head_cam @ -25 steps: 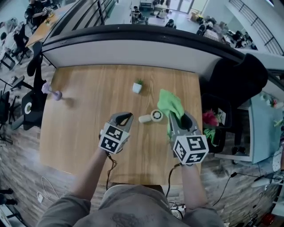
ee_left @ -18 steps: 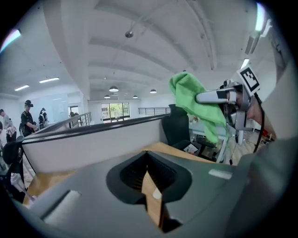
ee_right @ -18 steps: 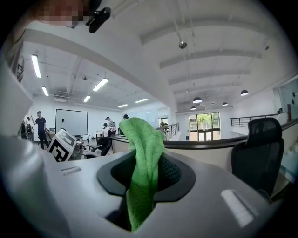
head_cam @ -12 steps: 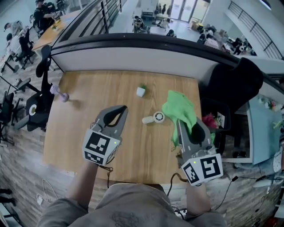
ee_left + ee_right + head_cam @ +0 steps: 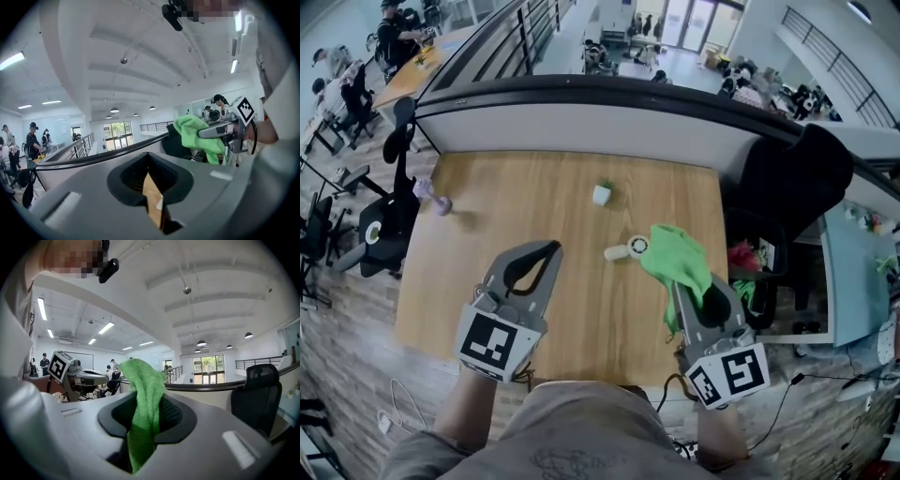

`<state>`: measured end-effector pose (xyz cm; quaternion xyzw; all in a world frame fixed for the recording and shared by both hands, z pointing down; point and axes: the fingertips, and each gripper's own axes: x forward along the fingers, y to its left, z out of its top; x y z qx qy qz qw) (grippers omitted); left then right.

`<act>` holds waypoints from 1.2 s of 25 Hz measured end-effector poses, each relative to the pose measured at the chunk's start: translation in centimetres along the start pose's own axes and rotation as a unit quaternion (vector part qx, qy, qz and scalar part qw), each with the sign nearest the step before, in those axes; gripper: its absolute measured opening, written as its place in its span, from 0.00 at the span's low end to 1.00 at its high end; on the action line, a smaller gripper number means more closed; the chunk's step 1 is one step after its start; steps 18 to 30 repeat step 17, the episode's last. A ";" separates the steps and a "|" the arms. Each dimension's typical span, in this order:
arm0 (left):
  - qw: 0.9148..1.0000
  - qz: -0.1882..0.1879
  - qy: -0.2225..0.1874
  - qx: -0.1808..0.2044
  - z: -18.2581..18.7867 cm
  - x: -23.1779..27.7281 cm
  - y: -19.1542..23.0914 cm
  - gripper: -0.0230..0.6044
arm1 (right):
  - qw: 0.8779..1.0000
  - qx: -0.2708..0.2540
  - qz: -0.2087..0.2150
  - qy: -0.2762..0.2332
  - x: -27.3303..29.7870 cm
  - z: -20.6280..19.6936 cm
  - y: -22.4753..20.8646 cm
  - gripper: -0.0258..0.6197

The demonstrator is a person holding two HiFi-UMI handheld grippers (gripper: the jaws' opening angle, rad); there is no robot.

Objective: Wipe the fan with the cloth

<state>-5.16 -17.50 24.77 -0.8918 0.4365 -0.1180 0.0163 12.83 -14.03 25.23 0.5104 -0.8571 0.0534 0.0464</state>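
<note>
Left gripper (image 5: 547,251) is fully closed with nothing in it. In the left gripper view the two jaws meet, and only a sliver of wood table shows through the slot between them. It hangs over the near left part of the table (image 5: 487,202), pointing roughly level and away from the person.

Right gripper (image 5: 146,404) is clamped on the green cloth (image 5: 677,259). The right gripper view shows the cloth pinched right between the jaws. One end sticks up above the tips and flops over, and the rest trails down through the gap. From the head view the cloth bunches out past the jaw tips, toward the middle of the table.

The fan (image 5: 628,249) is a little white handheld one, lying flat on the table a bit right of centre. Its round head is to the right and its handle points left. The cloth's left edge sits just at the fan's head in the head view, but I honestly can't tell whether it's touching or just hanging above it. The left gripper is clear of the fan, off to its near left.

Further out, there's a tiny plant pot (image 5: 601,193) behind the fan. A purple thing (image 5: 433,199) sits near the table's far left edge. A black office chair (image 5: 797,173) stands off the right side.
</note>
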 end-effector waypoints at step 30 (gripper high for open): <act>1.000 -0.010 0.013 -0.012 -2.3 -1.3 -1.5 0.04 | 0.997 0.024 0.031 0.062 -0.9 -3.4 2.2 0.20</act>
